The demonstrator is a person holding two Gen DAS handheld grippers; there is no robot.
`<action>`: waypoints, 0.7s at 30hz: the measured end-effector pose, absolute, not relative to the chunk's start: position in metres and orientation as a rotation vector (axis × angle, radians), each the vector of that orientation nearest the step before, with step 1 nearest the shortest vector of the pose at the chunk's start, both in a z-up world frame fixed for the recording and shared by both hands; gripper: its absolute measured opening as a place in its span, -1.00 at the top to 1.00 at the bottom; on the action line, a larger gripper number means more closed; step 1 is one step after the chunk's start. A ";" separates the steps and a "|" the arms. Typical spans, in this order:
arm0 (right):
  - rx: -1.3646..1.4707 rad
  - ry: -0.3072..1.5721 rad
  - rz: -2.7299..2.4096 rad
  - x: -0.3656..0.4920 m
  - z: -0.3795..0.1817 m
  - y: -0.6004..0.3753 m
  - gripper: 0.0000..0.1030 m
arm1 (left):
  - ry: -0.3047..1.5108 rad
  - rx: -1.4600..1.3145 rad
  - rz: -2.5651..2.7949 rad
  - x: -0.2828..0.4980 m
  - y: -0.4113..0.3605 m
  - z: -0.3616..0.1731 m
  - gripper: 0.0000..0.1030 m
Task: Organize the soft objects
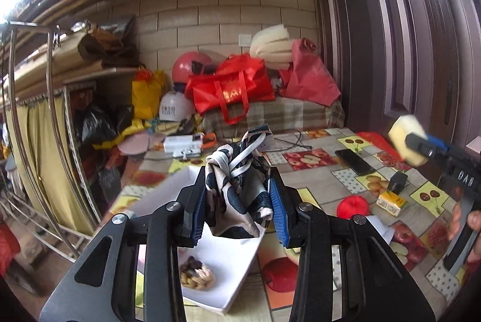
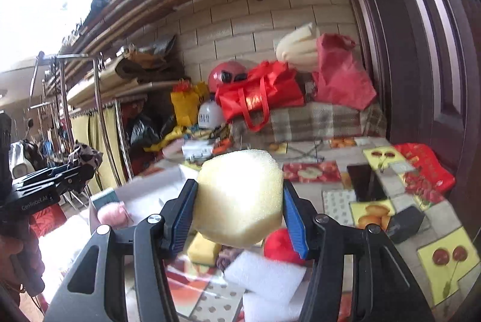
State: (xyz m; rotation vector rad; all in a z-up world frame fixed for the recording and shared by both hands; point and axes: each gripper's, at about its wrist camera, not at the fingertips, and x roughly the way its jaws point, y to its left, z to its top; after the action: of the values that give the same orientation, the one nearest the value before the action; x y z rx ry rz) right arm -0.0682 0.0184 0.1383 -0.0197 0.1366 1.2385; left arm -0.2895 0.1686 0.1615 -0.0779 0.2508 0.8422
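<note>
Black gripper arms fill the foreground of both wrist views. Between the blue pads of the left gripper [image 1: 237,202] hangs a bunched scarf [image 1: 240,186], cream with dark blue patches, clamped from both sides and lifted clear of a white tray [image 1: 237,262] that holds a small beaded piece [image 1: 197,274]. Pads of the right gripper [image 2: 239,214] press into a pale yellow sponge [image 2: 240,198], held in the air above a white foam block [image 2: 264,274], a smaller yellow sponge [image 2: 203,251] and a red yarn ball [image 2: 281,244]. All of this sits over a table [image 1: 327,183] covered in a fruit-patterned cloth, where a black phone [image 1: 354,161] and a small yellow carton [image 1: 390,203] also lie. Farther back, a red bag [image 1: 231,84] rests on a checked blanket against a pale brick wall.
</note>
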 end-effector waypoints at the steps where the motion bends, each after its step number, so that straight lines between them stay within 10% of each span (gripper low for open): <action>1: -0.013 0.095 1.228 -0.067 0.150 0.012 -0.07 | 0.248 -0.075 0.858 -0.293 0.170 0.162 0.28; 21: -0.081 0.147 1.231 -0.073 0.112 0.017 -0.07 | 0.252 -0.237 0.918 -0.317 0.198 0.108 0.28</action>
State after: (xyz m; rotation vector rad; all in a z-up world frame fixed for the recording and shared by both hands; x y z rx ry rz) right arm -0.0728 0.0173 0.1123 -0.0813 0.1475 1.2311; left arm -0.3169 0.1978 0.1084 -0.2369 0.2524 0.9180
